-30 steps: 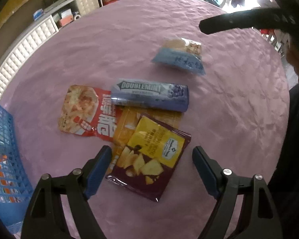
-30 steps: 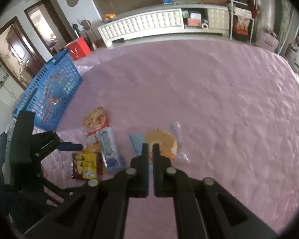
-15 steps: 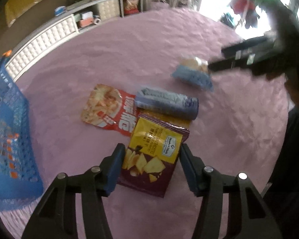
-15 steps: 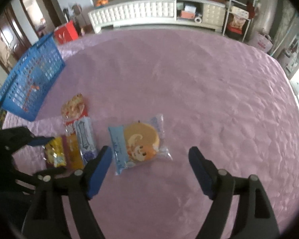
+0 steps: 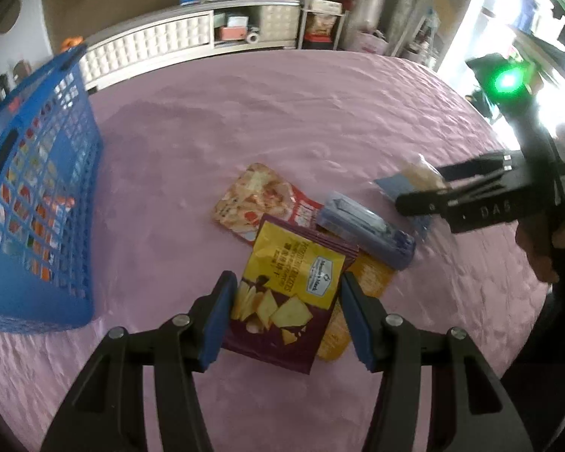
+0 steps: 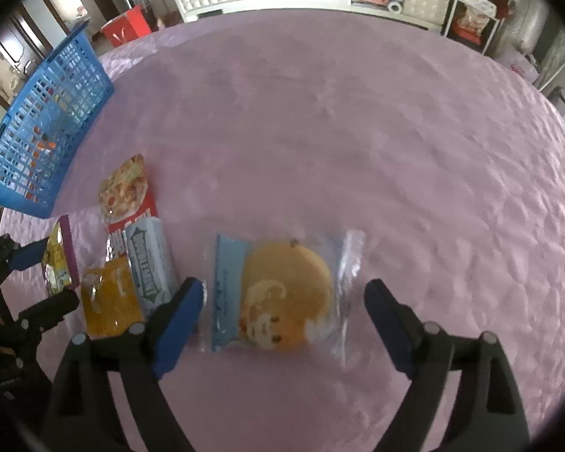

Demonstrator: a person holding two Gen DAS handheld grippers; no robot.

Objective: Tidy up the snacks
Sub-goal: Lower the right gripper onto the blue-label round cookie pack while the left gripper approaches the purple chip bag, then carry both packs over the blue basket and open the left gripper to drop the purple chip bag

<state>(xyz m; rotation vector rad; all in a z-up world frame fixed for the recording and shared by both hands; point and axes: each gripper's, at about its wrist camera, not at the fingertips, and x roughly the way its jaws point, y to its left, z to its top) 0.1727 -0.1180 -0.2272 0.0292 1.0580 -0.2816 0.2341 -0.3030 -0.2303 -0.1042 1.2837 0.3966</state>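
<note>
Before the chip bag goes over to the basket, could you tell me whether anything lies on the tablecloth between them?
Nothing visible does. The left gripper is shut on the purple-and-yellow chip bag, and only bare pink tablecloth lies between it and the blue basket. The other snacks lie on the far side.

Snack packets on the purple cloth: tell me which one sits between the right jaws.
The clear-wrapped round cake with a cartoon face and pale blue edge. It lies apart from the others, which overlap in a pile to its left, and the opening jaws straddle it without touching.
</note>
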